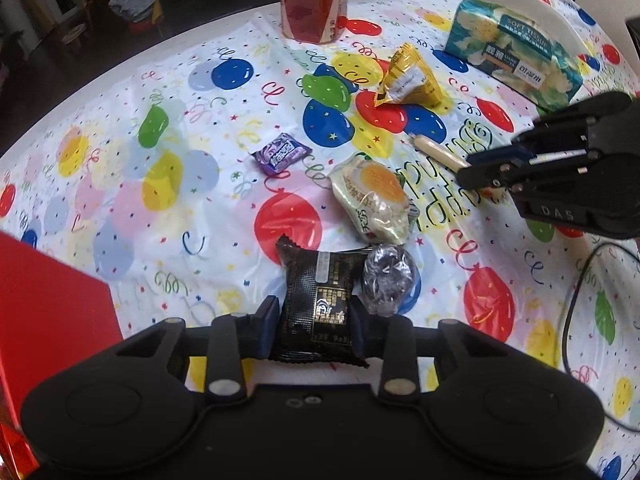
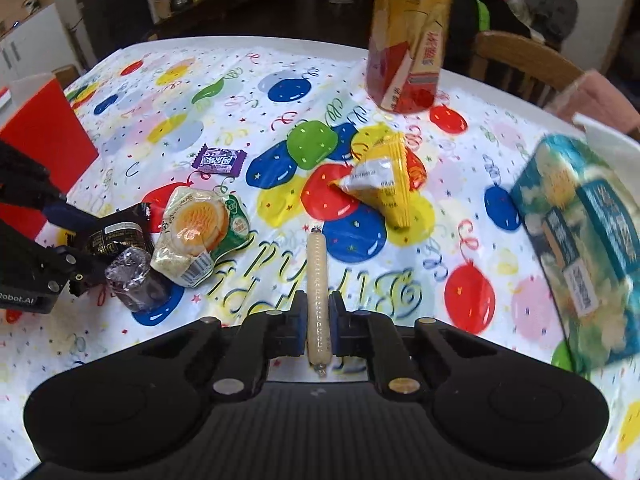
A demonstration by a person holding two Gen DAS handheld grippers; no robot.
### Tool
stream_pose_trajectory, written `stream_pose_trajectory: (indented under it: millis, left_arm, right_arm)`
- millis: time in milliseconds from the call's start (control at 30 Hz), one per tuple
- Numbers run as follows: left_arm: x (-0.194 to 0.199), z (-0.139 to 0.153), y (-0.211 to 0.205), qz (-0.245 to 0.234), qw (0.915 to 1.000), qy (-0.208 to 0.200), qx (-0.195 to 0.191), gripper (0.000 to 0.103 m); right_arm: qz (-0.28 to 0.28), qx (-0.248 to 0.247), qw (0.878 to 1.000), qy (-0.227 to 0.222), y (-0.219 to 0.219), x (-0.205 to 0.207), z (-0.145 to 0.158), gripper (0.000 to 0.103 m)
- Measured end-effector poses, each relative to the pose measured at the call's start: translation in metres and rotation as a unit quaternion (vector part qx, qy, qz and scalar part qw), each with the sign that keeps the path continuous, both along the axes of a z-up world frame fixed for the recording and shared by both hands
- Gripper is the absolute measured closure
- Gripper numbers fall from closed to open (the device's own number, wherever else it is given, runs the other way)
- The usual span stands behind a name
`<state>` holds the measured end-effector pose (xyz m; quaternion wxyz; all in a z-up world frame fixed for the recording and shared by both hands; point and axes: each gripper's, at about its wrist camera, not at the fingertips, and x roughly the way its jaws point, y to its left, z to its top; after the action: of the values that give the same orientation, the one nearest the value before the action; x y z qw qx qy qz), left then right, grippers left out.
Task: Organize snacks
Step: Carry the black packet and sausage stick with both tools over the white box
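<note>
My left gripper (image 1: 315, 320) is shut on a black snack packet (image 1: 318, 300) with gold print, low over the balloon tablecloth. My right gripper (image 2: 317, 320) is shut on a thin beige sausage stick (image 2: 317, 280) that points away along its fingers. Between them lie a silver-wrapped round snack (image 1: 387, 280), a clear-wrapped round cake (image 1: 374, 196), a purple candy (image 1: 282, 153) and a yellow packet (image 1: 410, 78). The right gripper (image 1: 486, 174) also shows at the right of the left wrist view, and the left gripper (image 2: 86, 252) at the left of the right wrist view.
A red box (image 1: 48, 312) stands at the left near my left gripper. A tall yellow-and-red canister (image 2: 408, 36) stands at the far side. A teal tissue pack (image 1: 516, 52) lies at the right. A black cable (image 1: 576, 308) runs along the right side. A wooden chair (image 2: 524, 64) stands beyond the table.
</note>
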<state>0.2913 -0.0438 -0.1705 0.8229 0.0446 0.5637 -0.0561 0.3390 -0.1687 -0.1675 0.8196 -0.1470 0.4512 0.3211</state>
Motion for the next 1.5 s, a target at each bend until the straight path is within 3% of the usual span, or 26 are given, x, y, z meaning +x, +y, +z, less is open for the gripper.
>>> stream_pose_trajectory:
  millis: [233,933,1100,1500]
  left_arm:
    - [-0.015,0.011,0.004,0.034,0.9993,-0.008,-0.015,0.071]
    - [-0.088,0.073,0.021,0.048,0.9933,-0.063,-0.084,0.071]
    - [-0.106,0.094,0.035,0.053,0.9901,-0.088,-0.095,0.071]
    - [-0.146,0.130,0.100,0.079,0.9849,-0.135,-0.075,0.071]
  right_arm:
    - [-0.023,0.017,1.000,0.012,-0.009,-0.026,0.012,0.092]
    - [-0.047,0.083,0.995,0.014,-0.013,-0.121,0.089,0.092]
    - [-0.050,0.092,0.994,0.010,0.000,-0.139,0.107,0.092]
    - [-0.014,0.109,0.994,-0.018,0.077,-0.170,0.146,0.092]
